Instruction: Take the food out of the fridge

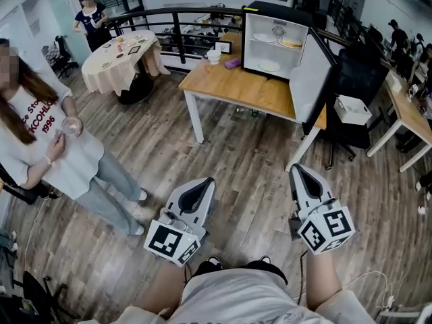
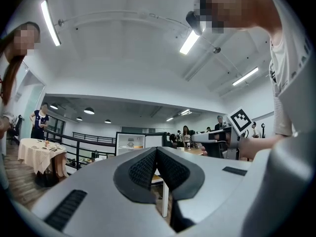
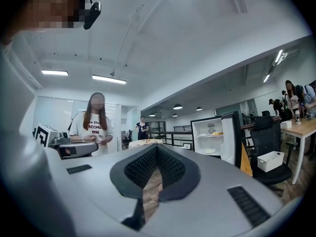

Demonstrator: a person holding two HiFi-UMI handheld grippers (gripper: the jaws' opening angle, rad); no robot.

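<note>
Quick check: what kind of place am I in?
Probably an open-plan office: a desk and office chair at right, a wooden table carrying an open mini fridge, a cloth-covered round table beside a railing.

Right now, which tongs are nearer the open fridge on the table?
Right. The right tongs sit roughly in line with the fridge, across the floor from it; the left tongs sit farther to its left.

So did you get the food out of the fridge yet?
Not yet. Done: the fridge on the table has its door open. In hand: nothing. The left gripper and right gripper are both shut and empty, well back from the table. Left: the plates sit on the shelves inside, so all of it has to come out.
</note>
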